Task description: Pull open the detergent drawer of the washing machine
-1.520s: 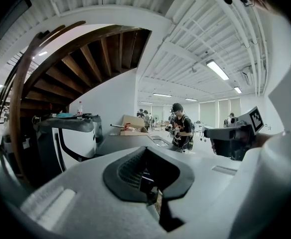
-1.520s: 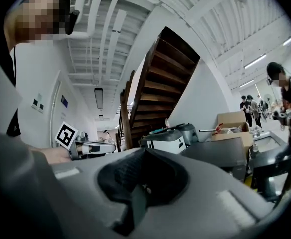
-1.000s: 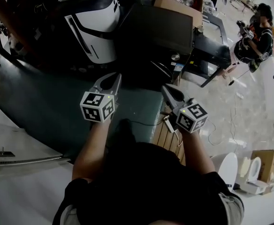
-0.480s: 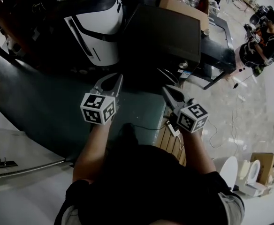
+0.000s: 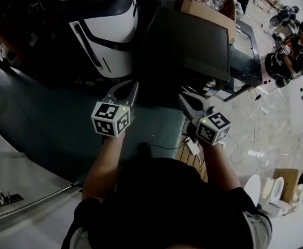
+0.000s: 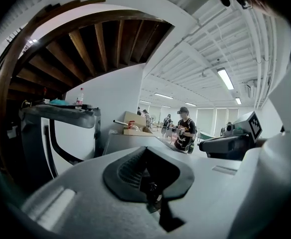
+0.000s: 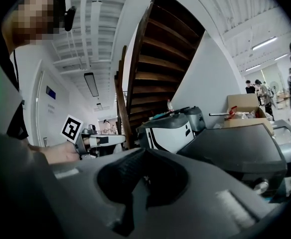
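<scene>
Dim, underexposed head view; ceiling strip lights (image 6: pixel 225 78) brighten both fisheye gripper views, edges bent and vignetted, near foreground soft.

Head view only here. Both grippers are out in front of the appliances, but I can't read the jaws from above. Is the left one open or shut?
Observer: The left gripper is shut, with nothing between its jaws.
Operator: Right one?
Observer: The right gripper is shut too, and empty.
Operator: My camera looks down. Anything overhead in front of them?
Observer: Yes. The right gripper view shows a wooden staircase rising above the white and black appliance.
</scene>
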Available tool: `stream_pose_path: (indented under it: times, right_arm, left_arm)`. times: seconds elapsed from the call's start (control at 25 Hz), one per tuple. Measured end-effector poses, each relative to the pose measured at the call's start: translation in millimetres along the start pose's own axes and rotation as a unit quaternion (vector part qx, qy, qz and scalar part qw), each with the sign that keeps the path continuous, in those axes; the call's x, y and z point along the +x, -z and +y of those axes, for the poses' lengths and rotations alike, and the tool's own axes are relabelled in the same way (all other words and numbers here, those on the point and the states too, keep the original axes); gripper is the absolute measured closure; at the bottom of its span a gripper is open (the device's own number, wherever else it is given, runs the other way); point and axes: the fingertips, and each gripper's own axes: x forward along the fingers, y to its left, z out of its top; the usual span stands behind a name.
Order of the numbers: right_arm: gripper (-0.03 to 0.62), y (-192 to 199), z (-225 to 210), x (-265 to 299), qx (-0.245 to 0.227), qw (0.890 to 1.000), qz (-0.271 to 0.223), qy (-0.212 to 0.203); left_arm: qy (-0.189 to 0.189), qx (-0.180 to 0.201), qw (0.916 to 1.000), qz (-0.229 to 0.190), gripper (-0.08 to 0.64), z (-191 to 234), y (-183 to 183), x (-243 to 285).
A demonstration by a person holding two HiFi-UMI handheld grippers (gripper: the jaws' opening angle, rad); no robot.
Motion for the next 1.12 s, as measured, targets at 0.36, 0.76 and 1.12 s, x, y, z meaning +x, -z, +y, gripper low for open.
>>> stream_pose_path:
  times: [0.36, 0.76, 1.12]
  right_arm:
    - [0.589, -4.7, -9.2, 55.2, 0.019, 1.000, 0.008, 0.009]
    - [0.589, 1.3, -48.9, 107.5, 0.034, 0.999, 0.031, 0.001]
    - [0.589, -2.8, -104.0, 160.3, 0.046, 0.997, 0.057, -0.014]
  left_arm:
    - [0.011, -0.009, 0.9999, 0.009, 0.549, 65.1, -6.8, 16.0]
    - [0.014, -0.028, 0.9989, 0.034, 0.549, 99.5, 8.5, 58.6]
    - [-0.004, -0.037, 0.9981, 0.050, 0.549, 138.0, 2.2, 110.4]
